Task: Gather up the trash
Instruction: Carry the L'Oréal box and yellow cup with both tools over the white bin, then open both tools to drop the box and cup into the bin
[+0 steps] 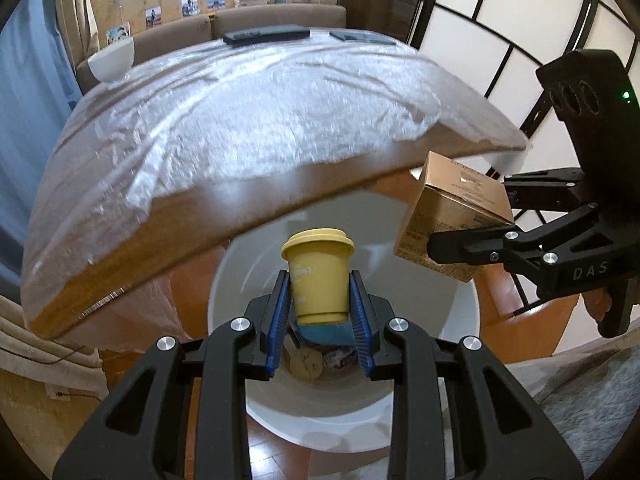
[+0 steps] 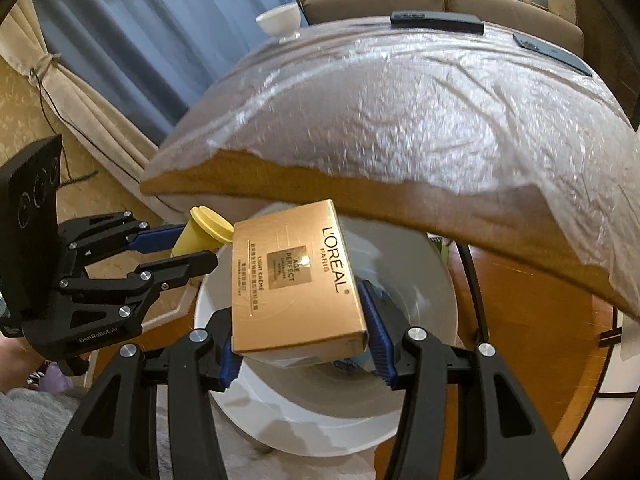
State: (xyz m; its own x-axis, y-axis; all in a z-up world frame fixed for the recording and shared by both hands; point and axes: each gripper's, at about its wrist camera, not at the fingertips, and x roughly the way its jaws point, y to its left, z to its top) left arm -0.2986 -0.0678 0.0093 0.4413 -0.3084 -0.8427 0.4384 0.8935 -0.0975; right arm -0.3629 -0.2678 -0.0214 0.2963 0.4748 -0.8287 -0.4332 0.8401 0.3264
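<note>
Here the left gripper (image 1: pixel 320 300) is clamping its jaws on a light, crushable yellow cup (image 1: pixel 319 276) by its sides while the right gripper (image 2: pixel 304 320) is pinching a stiff gold box (image 2: pixel 298 276) edgewise, both hanging over the white bin (image 1: pixel 460 320) near the worktop (image 1: pixel 248 196).

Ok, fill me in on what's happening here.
A person is clearing trash with a hand-held gripper in each hand. The left hand-held gripper is shut on a yellow lidded cup, held over the white bin beside the table. The right hand-held gripper is shut on a gold L'Oreal box, also above the bin. Some trash already lies inside; neither item is released yet.
</note>
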